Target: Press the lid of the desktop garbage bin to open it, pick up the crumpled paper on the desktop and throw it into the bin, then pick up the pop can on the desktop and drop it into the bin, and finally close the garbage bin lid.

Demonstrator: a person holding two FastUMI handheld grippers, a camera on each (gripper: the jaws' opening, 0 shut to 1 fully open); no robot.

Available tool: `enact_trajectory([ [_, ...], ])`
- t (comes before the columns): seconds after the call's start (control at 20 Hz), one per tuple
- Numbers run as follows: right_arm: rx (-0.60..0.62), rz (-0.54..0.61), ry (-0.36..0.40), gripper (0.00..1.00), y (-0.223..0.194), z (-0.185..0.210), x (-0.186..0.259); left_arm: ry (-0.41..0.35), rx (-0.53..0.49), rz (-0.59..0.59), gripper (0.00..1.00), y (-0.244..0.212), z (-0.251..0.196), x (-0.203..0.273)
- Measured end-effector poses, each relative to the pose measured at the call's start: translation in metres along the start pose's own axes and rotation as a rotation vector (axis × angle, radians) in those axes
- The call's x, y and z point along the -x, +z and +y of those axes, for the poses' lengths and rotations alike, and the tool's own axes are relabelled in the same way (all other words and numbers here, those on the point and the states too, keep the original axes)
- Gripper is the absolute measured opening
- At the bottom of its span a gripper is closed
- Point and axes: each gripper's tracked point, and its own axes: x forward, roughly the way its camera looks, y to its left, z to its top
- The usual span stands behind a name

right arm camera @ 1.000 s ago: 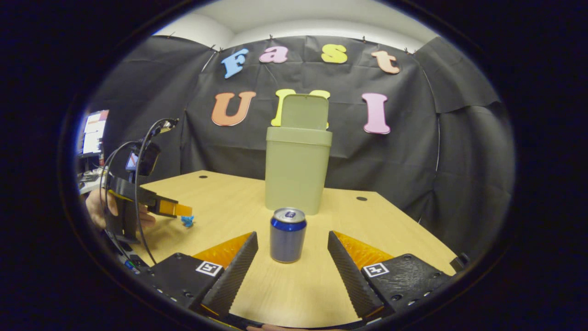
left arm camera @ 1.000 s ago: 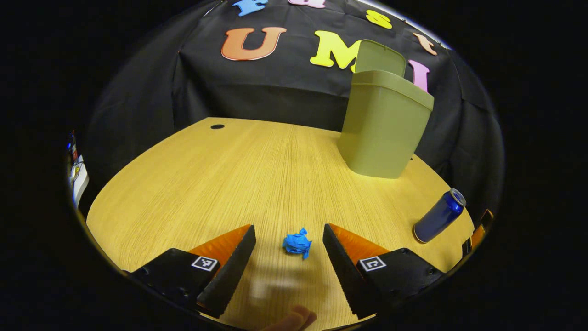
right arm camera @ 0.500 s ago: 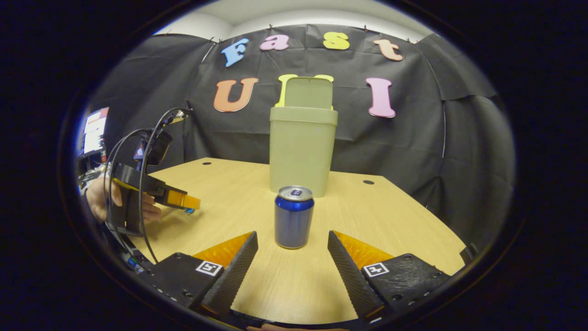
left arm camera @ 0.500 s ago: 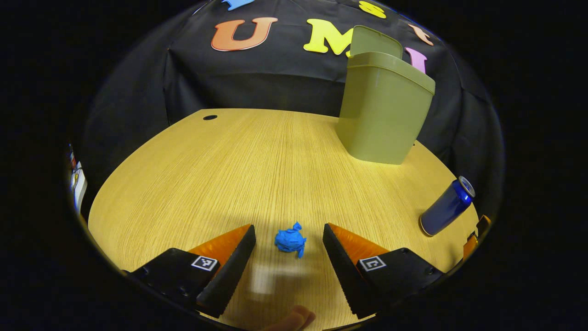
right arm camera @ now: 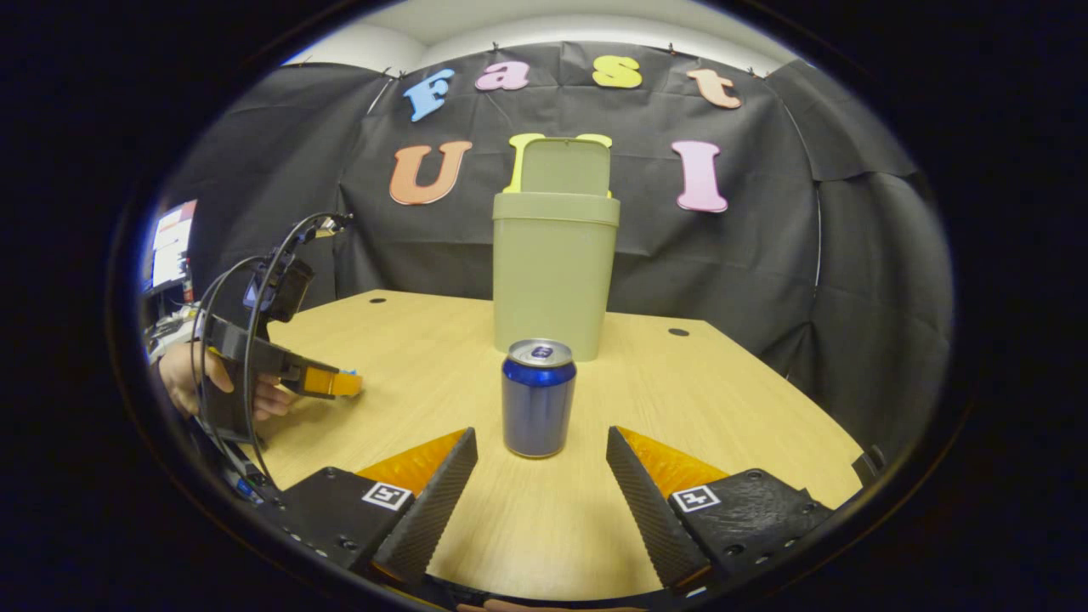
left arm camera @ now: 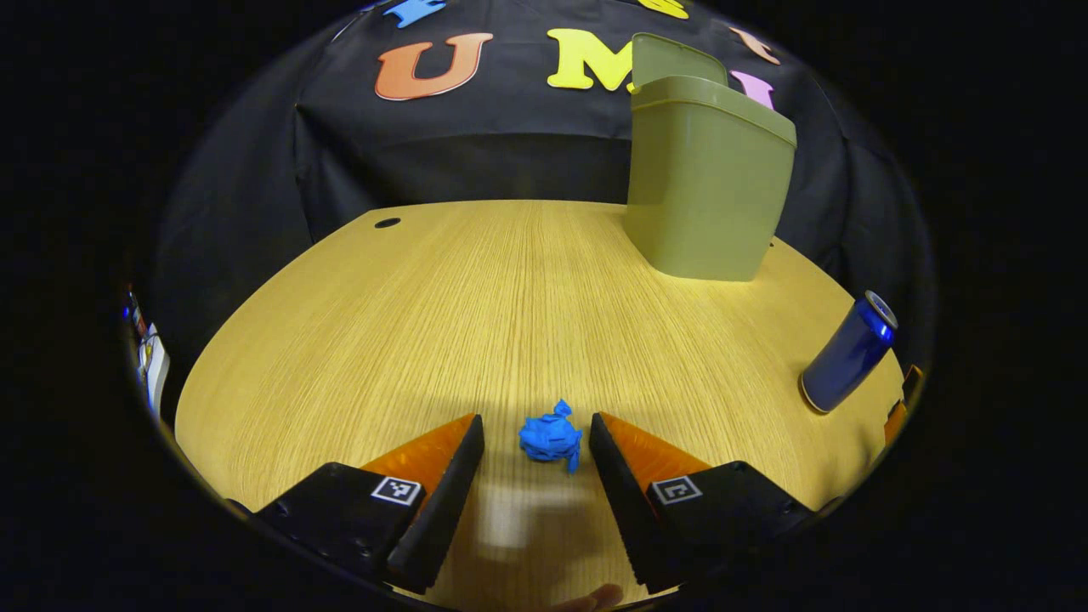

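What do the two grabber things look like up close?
Each gripper has two wedge-shaped fingers with ridged inner faces, set on chunky black blocks. Every block wears a little square black-and-white marker. That goes for the left gripper and the right gripper. In the right gripper view, looping black cables arch over the left one, and a bare hand holds it.

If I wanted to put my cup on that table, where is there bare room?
The widest bare stretch of table runs from the green bin left to the small hole. It is crowded near the blue paper ball, flanked by the left gripper, and by the can.
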Motion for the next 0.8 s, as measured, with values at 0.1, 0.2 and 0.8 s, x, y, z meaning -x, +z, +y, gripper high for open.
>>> enact_trajectory([
  [0.1, 0.003, -0.001, 0.0, 0.95, 0.0, 0.001, 0.0, -0.003, 0.004, -0.014, 0.77, 0.0, 0.003, 0.001],
  [0.2, 0.006, 0.004, -0.001, 0.98, -0.001, 0.001, -0.003, 0.0, 0.021, -0.024, 0.7, 0.001, 0.008, -0.002],
  [0.8, -0.036, 0.044, 0.026, 0.95, -0.008, 0.006, -0.017, -0.003, 0.056, -0.047, 0.37, 0.005, 0.01, 0.002],
])
